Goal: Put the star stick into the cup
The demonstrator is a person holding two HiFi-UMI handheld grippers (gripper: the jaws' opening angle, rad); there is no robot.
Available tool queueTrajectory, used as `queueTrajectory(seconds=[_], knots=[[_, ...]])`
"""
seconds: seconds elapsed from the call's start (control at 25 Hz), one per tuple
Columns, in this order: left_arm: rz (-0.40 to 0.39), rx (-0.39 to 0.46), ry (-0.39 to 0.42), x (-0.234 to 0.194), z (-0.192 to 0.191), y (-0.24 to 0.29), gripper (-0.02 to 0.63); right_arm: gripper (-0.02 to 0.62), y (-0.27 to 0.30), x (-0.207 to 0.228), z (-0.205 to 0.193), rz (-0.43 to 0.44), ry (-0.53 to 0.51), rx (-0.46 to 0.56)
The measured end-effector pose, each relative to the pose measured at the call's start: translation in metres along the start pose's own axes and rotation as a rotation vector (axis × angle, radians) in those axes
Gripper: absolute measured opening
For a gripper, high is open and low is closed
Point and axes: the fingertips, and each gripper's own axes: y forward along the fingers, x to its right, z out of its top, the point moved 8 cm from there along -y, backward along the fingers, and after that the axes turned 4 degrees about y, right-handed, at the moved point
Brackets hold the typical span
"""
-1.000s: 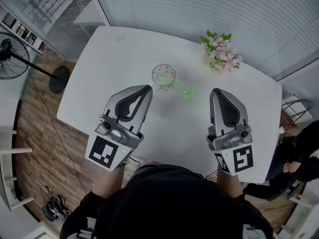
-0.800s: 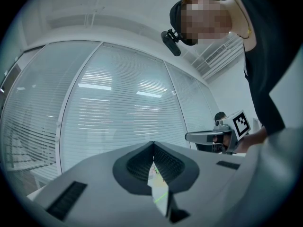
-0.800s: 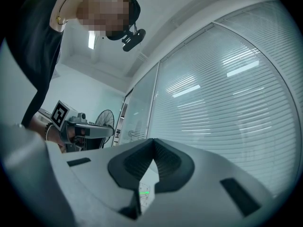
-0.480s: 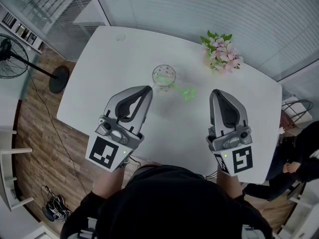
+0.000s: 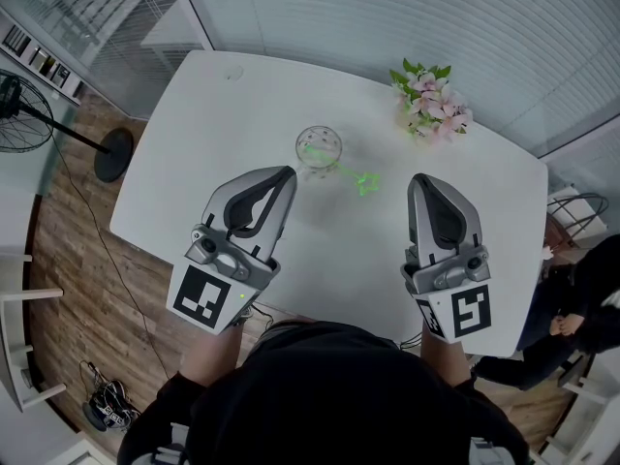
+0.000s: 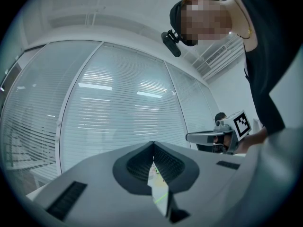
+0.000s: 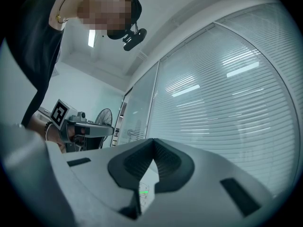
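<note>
Your left gripper [image 5: 284,174]: jaws closed tip to tip, nothing between them; your right gripper [image 5: 418,178]: likewise pressed together and empty; you hold both over the near part of the white table [image 5: 194,134], side by side and well apart. The glass cup [image 5: 318,147] stands just ahead of the left jaws, slightly to their right; the green star stick [image 5: 341,169] has one end inside the cup and leans out over the rim; its star end sits ahead and left of the right jaws. The pink flowers [image 5: 432,105] lie farther ahead of the right jaws.
</note>
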Motion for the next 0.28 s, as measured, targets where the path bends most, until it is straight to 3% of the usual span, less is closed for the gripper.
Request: queueTrajectory(seconds=[0.28], knots=[[0.002,0.003,0.003,-0.0009,0.0006,-0.0022,0.014,0.005,0.0006,-0.0023,0.0007,0.001,-0.003,0.001]])
